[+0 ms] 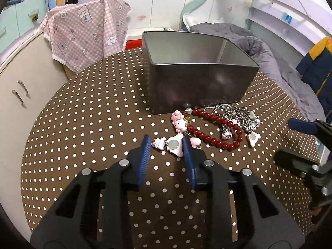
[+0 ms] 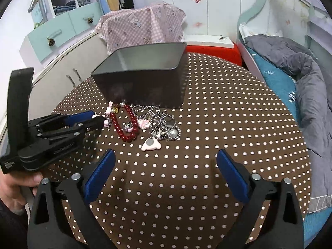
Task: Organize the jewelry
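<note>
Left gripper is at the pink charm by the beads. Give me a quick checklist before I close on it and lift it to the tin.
1. Pink charm between the left gripper fingers: ok.
2. Left jaws open and not yet pinching: ok.
3. Charm free of the red bead bracelet: cannot tell; its chain runs toward the pile.
4. Metal tin open, upright, nothing visible inside: ok.
5. Right gripper open, clear of the silver chains: ok.
6. Path to the tin unobstructed: ok.
</note>
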A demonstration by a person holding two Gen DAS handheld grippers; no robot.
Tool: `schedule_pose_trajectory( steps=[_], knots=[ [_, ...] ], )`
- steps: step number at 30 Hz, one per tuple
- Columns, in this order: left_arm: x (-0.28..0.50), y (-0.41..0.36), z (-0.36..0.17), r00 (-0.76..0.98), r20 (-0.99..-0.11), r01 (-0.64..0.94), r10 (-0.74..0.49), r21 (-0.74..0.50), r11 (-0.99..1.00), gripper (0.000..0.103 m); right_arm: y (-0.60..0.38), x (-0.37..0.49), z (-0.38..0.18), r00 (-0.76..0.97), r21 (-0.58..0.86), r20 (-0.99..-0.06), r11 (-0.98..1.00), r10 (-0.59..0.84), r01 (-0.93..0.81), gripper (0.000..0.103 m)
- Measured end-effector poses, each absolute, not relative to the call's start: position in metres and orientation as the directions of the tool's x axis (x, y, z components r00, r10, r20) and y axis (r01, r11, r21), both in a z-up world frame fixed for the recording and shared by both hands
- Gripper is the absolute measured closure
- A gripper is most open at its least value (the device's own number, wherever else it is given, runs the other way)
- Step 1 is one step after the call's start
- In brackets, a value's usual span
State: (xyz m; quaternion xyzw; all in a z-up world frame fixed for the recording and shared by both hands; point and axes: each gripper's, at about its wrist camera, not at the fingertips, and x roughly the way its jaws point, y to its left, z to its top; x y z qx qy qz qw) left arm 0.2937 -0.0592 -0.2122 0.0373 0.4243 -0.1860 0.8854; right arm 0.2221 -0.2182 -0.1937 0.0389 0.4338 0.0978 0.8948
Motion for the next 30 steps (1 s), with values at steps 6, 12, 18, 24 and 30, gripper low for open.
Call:
schedule_pose_trajectory(
  steps=[6, 12, 18, 24, 30],
  knots=[
    [0.281, -0.053, -0.211, 0.573, -0.763, 0.357, -0.299, -0.096, 0.929, 0.072, -0.213, 0.235, -0.204, 0.587, 0.145, -0.778, 0.974, 0.222, -0.176, 0.04],
    [0.27, -0.045, -0.206, 0.583, -0.756, 0.34, -0.299, -0.107, 0.934, 0.072, -0.199, 0.239, -0.21, 0.597, 0.057, -0.782, 0.974, 0.18, -0.219, 0.081],
    [0.265, -0.037, -0.195, 0.6, -0.737, 0.336, -0.31, -0.12, 0.934, 0.072, -0.208, 0.228, -0.205, 0.591, 0.098, -0.775, 0.966, 0.224, -0.237, 0.083],
    [0.257, -0.037, -0.175, 0.63, -0.704, 0.345, -0.328, -0.124, 0.93, 0.072, -0.215, 0.209, -0.177, 0.63, 0.127, -0.731, 0.959, 0.262, -0.253, 0.083],
    [0.253, -0.03, -0.143, 0.676, -0.65, 0.363, -0.347, -0.115, 0.925, 0.072, -0.219, 0.204, -0.128, 0.694, 0.115, -0.66, 0.952, 0.287, -0.284, 0.083]
  ],
)
